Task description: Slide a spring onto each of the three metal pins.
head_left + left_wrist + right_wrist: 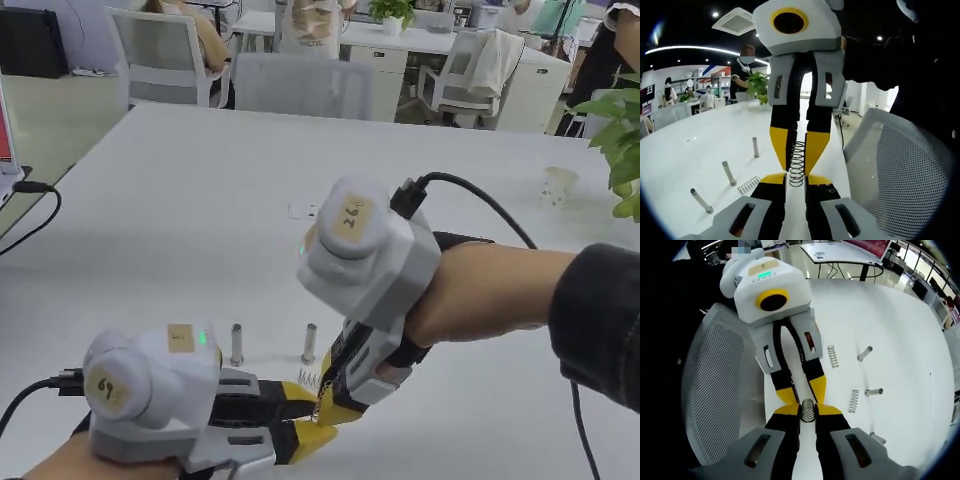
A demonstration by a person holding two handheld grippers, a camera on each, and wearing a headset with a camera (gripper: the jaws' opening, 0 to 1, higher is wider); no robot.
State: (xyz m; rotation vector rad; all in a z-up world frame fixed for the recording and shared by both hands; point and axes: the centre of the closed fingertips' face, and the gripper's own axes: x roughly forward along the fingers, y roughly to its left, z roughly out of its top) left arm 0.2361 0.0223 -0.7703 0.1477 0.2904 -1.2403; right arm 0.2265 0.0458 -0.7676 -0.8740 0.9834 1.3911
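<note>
A small steel spring (797, 164) hangs in the air between both grippers. My left gripper (796, 180) is shut on its near end, and the right gripper (797, 150) comes in from above with its yellow fingers closed on the spring's sides. In the right gripper view, the spring (808, 411) appears end-on between my right gripper (808, 413) tips, with the left gripper (802, 394) opposite. Three bare metal pins (728, 172) stand on the white table (200, 200). Two loose springs (832, 356) (854, 401) lie beside the pins (873, 391). In the head view the grippers meet just in front of two pins (237, 345) (310, 343).
A grey mesh chair back (900, 165) sits close behind the grippers at the table's near edge. A black cable (30, 215) lies at the left edge, while a paper cup (560, 185) and a plant (620, 140) are at the far right. Office chairs stand beyond the far edge.
</note>
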